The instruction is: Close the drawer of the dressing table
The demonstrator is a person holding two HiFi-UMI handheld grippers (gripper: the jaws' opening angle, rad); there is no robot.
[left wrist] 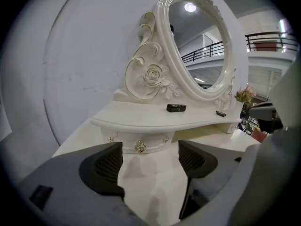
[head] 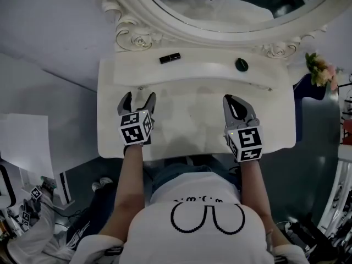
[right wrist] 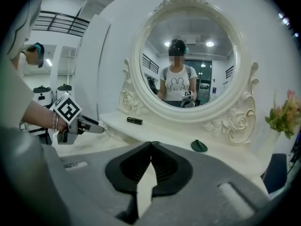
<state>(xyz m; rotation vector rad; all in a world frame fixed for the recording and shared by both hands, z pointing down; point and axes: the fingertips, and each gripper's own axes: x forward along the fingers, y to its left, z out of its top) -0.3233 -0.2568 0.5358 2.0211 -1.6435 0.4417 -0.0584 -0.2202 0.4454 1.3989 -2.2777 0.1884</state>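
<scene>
The white dressing table (head: 110, 131) fills the middle of the head view. Its small drawer (left wrist: 141, 142), with a gold knob (left wrist: 140, 147), sits tucked under the raised shelf (left wrist: 141, 119), and its front looks pushed in. My left gripper (head: 137, 100) hovers over the tabletop just in front of that drawer, jaws wide apart with nothing between them. In the left gripper view the knob lies straight ahead of the left gripper (left wrist: 150, 157), a short way off. My right gripper (head: 237, 106) rests over the table's right half, shut and empty; its pads meet (right wrist: 151, 147).
A black lipstick (head: 170, 58) and a dark green round item (head: 241, 64) lie on the raised shelf. The oval mirror (head: 231, 10) stands behind it. Pink flowers (head: 322, 70) stand at the right, and the person's lap lies at the table's front edge.
</scene>
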